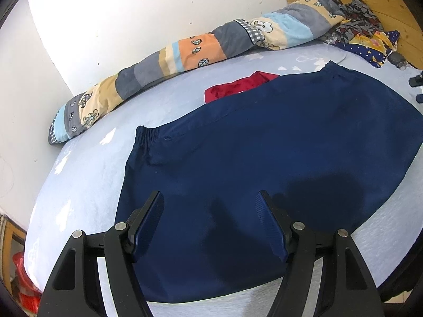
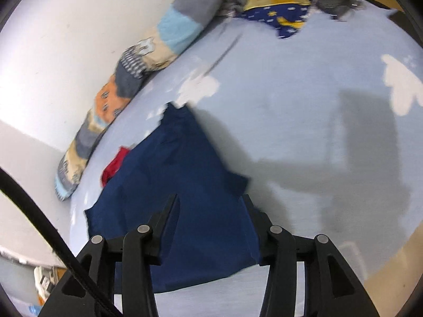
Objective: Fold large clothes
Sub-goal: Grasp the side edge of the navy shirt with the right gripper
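Navy trousers (image 1: pixel 264 163), smooth with a gathered elastic waistband, lie flat on your bed (image 1: pixel 87 174); left gripper (image 1: pixel 210 200) and right gripper (image 2: pixel 210 203) fingers spread, pinching nothing.

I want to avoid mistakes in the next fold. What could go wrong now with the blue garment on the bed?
1. The red cloth lies partly under the navy garment; a grab at that edge might lift both.
2. Both the left gripper and the right gripper are open and hold nothing, so a shallow pinch may catch only the top layer.
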`<state>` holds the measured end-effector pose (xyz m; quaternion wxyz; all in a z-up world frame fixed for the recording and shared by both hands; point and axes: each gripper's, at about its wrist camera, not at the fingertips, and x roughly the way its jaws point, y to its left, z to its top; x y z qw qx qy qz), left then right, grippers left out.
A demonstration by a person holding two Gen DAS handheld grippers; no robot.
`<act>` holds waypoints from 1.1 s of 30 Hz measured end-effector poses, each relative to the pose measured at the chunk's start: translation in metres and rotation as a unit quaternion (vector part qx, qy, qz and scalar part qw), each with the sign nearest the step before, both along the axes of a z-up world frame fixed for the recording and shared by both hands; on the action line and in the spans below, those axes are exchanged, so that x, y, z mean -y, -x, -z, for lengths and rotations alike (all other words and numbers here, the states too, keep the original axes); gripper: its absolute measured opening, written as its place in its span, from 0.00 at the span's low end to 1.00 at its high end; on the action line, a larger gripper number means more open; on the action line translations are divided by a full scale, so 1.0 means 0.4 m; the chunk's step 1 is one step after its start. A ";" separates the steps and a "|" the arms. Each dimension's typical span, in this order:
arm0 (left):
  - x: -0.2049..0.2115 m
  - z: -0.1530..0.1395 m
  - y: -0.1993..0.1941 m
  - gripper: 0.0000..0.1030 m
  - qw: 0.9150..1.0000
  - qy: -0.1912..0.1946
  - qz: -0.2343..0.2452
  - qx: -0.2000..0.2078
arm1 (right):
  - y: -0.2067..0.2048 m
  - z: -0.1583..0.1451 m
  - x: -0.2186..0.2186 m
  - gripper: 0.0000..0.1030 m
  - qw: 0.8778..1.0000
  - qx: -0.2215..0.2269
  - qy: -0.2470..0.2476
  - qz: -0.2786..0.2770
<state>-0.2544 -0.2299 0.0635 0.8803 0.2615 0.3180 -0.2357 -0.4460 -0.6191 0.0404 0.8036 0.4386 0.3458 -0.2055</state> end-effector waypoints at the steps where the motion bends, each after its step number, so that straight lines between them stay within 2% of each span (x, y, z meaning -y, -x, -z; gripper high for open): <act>1: 0.000 -0.002 0.001 0.69 1.000 0.001 0.001 0.001 | 0.012 0.004 0.012 0.49 1.000 -0.004 -0.001 0.008; 3: 0.000 -0.004 0.003 0.69 1.000 0.002 0.003 0.001 | 0.028 0.016 0.026 0.51 1.000 -0.009 -0.009 0.015; 10: 0.007 -0.021 0.015 0.69 1.000 0.011 0.012 0.013 | 0.028 0.076 0.030 0.51 0.996 0.005 -0.087 -0.004; 21: -0.010 -0.064 0.034 0.69 0.998 0.037 0.014 0.051 | 0.013 0.085 0.018 0.52 0.997 -0.008 -0.082 -0.005; 33: -0.018 -0.083 0.047 0.69 0.996 0.048 0.014 0.070 | 0.014 0.088 0.021 0.52 0.996 -0.010 -0.085 -0.001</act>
